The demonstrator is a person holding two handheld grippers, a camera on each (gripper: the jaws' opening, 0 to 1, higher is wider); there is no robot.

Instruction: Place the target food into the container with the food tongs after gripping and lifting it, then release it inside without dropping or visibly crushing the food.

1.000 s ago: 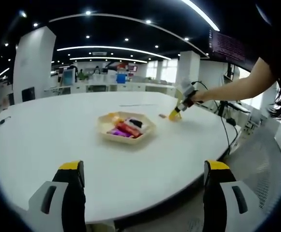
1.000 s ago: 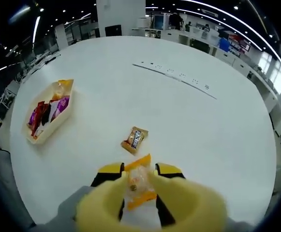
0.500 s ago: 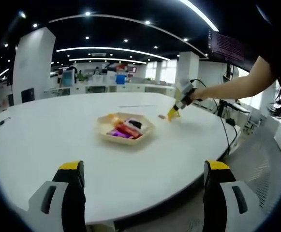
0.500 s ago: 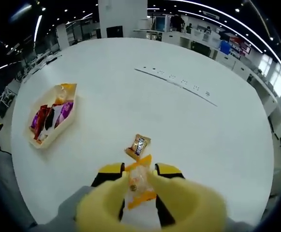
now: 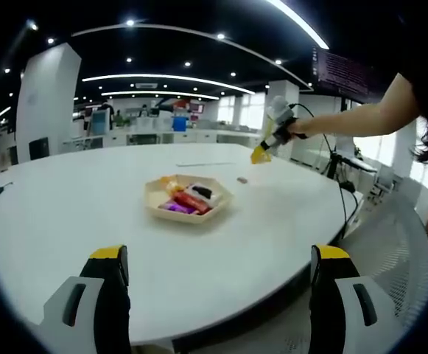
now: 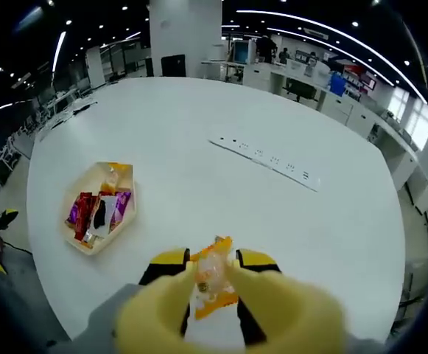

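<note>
The snack [image 6: 212, 279], a small orange-and-clear crinkly packet with something pale and round inside, is pinched between the yellow tongs [image 6: 228, 313] that the right hand-held gripper [image 6: 210, 274] is clamped on, and it hangs in the air well above the tabletop [image 6: 221, 192]. From the left gripper view the same packet [image 5: 260, 153] sits high and well to the far right of the tray [image 5: 188, 199], with clear air under it.

The main risk is a slip. Glossy film gives smooth plastic tong tips little to bite on, and only part of the packet looks caught, so a jolt on the way to the tray could shake it loose over bare tabletop. Squeezing harder to prevent that could crush the contents, which look soft, though blur near the lens makes this hard to judge. Letting go too early or too high would leave it beside the tray or bouncing off the wrappers already in it.

The tray [image 6: 99, 206] is a shallow pale hexagon with low walls, holding several bright foil wrappers in red, purple, black and orange. A tabletop of smooth matt white spreads round it, with a long strip of sockets [image 6: 269, 158] beyond the tray.

The left hand-held gripper [image 5: 217, 295] is wide open with nothing between its yellow-tipped jaws, held near the tabletop's edge, on the near side of the tray.
</note>
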